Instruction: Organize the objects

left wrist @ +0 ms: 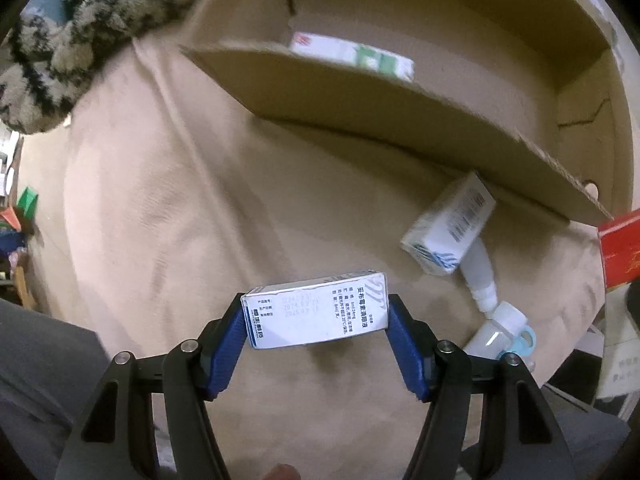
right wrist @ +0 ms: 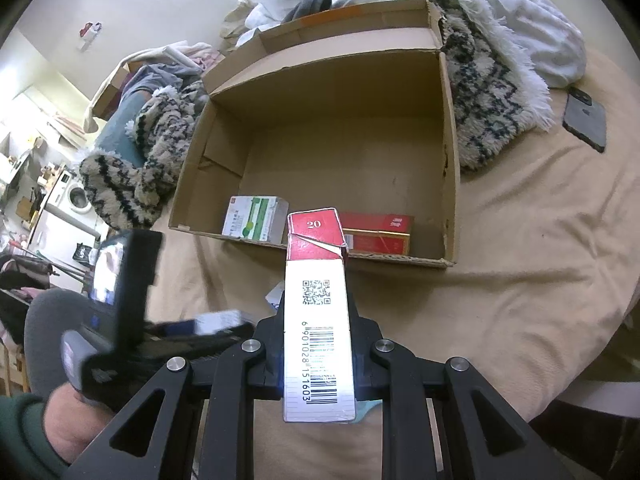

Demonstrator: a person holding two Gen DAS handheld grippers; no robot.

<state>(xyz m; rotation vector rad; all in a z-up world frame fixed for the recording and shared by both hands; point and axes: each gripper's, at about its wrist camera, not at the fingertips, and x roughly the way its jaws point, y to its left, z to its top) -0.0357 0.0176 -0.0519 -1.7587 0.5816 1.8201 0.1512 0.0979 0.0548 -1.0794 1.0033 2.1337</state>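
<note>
My left gripper (left wrist: 316, 312) points down at the beige bedsheet (left wrist: 168, 220) and is shut on a small white medicine box (left wrist: 316, 312), its blue pads pressing both short ends. My right gripper (right wrist: 318, 332) is shut on a red and white cigarette pack (right wrist: 316, 296), held lengthwise just short of the cardboard box (right wrist: 450, 152). Inside that box lie a green and white carton (right wrist: 254, 220) and a red pack (right wrist: 380, 232). The left gripper also shows in the right wrist view, blurred, at the left.
On the sheet beside the cardboard box (left wrist: 400, 120) lie another white and blue medicine box (left wrist: 448, 228), a white dropper bottle (left wrist: 480, 276) and a clear item with blue rings (left wrist: 504, 328). A patterned fluffy blanket (right wrist: 492, 96), white bedding and a dark phone (right wrist: 586, 118) lie beyond.
</note>
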